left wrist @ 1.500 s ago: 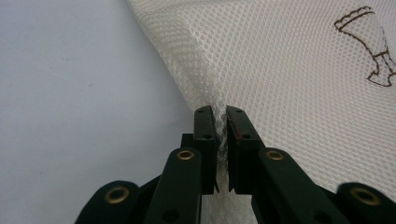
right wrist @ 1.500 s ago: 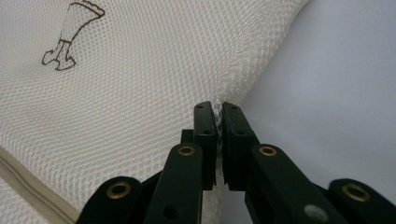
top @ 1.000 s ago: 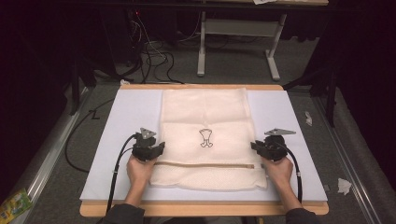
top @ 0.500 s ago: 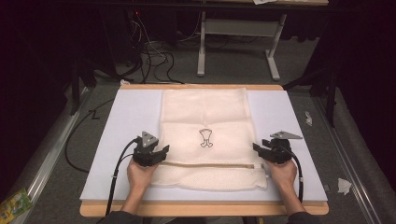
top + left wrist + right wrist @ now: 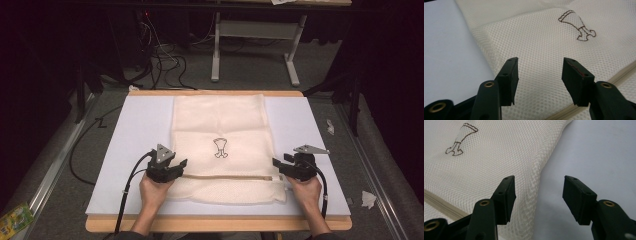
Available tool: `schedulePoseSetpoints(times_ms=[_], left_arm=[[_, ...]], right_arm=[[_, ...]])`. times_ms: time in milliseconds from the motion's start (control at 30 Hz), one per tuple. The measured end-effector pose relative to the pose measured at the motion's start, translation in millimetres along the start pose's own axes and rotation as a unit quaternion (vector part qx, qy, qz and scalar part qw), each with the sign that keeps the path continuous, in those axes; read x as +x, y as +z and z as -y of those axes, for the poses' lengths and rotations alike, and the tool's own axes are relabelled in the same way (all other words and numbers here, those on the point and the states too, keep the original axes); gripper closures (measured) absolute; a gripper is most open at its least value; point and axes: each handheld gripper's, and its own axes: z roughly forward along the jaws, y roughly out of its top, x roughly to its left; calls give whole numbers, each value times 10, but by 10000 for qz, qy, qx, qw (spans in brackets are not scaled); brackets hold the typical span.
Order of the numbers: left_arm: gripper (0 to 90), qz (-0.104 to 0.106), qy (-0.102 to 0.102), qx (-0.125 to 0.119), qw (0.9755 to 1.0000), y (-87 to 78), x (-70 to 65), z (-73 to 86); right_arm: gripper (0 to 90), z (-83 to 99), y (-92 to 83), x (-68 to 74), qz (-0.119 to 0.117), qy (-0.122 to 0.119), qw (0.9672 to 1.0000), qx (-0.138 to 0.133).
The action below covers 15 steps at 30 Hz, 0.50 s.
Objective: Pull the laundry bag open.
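Both my grippers have edged inward since a second ago: from above, the left gripper and right gripper flank the cream mesh bag on the white board. Left gripper view: jaws apart over mesh by the zipper. Right gripper view: jaws apart, straddling the bag's edge; I'd lower evenly before pinching.

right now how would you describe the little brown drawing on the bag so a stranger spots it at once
Start at the white board covering the table, then the cream mesh bag lying down its middle. Near the bag's centre, just beyond the tan zipper strip, sits a small brown outline drawing, the one dark mark on the plain mesh.
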Motion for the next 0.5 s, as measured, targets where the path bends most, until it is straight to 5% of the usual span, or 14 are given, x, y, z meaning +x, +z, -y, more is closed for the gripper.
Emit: schedulePoseSetpoints(times_ms=[500], left_arm=[[473, 318, 597, 320, 9972, 176, -465, -4]], right_arm=[[475, 146, -15, 24, -102, 43, 9997, 230]])
